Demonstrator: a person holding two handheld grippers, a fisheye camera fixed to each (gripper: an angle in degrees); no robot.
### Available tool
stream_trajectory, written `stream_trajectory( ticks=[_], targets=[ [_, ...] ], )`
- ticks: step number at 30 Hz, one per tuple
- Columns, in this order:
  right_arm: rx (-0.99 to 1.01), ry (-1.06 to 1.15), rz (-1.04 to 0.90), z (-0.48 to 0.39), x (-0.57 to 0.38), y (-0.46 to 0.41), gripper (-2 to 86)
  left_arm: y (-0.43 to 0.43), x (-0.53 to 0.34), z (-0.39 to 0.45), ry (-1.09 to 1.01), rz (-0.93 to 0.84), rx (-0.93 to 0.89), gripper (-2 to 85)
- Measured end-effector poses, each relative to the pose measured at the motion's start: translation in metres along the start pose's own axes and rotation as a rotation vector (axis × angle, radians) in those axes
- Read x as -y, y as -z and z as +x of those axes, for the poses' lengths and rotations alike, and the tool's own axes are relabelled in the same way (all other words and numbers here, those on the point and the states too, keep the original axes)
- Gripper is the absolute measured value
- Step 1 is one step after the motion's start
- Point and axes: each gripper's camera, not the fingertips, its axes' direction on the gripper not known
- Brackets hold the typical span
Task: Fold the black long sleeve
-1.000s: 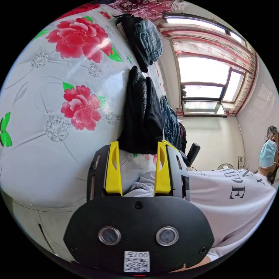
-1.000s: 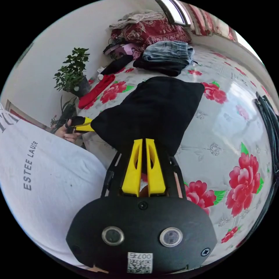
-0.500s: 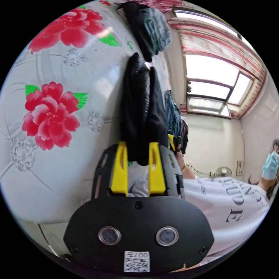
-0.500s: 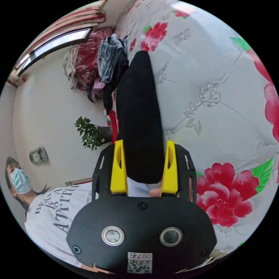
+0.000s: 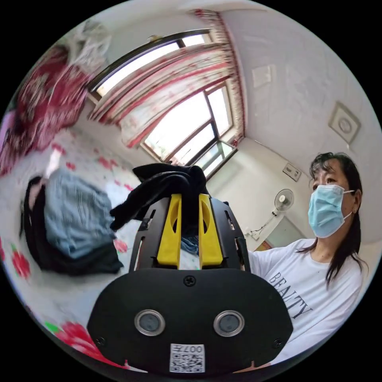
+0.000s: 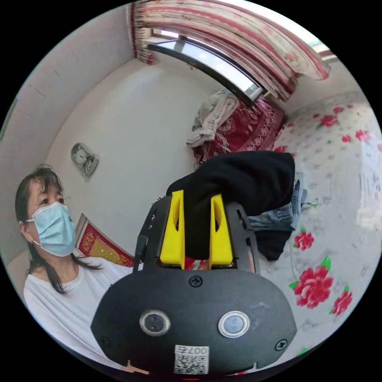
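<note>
The black long sleeve (image 5: 163, 187) is bunched into a folded bundle and held up off the bed. In the left gripper view, my left gripper (image 5: 187, 199) has its yellow jaws nearly together, pinching one end of the cloth. In the right gripper view, the black long sleeve (image 6: 238, 179) is a thick roll, and my right gripper (image 6: 197, 199) presses on it from both sides, jaws held apart by the cloth. The part of the garment between the two grippers is hidden.
A folded stack of denim on black clothes (image 5: 67, 223) lies on the floral bed sheet (image 6: 342, 223). A red patterned quilt (image 6: 246, 131) is piled by the wall under the window (image 5: 187, 127). A person in a white shirt (image 5: 314, 278) stands beside the bed.
Both grippers closed on the folded black garment and lifted it off the sheet. Both cameras swung upward, so the wall, window and person have come into sight.
</note>
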Motion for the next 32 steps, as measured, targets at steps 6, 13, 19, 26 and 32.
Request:
stream_trajectory(
  ticks=[6,13,19,26,32],
  targets=[
    [-0.021,-0.013,0.041,0.025,0.043,-0.093,8.0,0.001,0.023,-0.051,0.038,0.047,0.217,6.6],
    [-0.295,-0.268,-0.178,0.156,-0.021,-0.213,8.7,-0.015,-0.086,-0.179,0.382,-0.115,0.731,8.5],
    [-0.569,-0.188,-0.348,0.159,-0.124,-0.168,8.7,-0.036,-0.202,-0.136,0.332,-0.252,0.884,9.1],
    [-0.984,-0.460,-0.328,0.165,-0.245,-0.017,8.9,-0.144,-0.306,-0.074,0.252,-0.672,0.959,7.9],
    [-1.399,-0.585,-0.242,0.154,-0.264,0.123,9.2,-0.275,-0.328,-0.046,-0.060,-0.959,0.963,5.0]
  ],
)
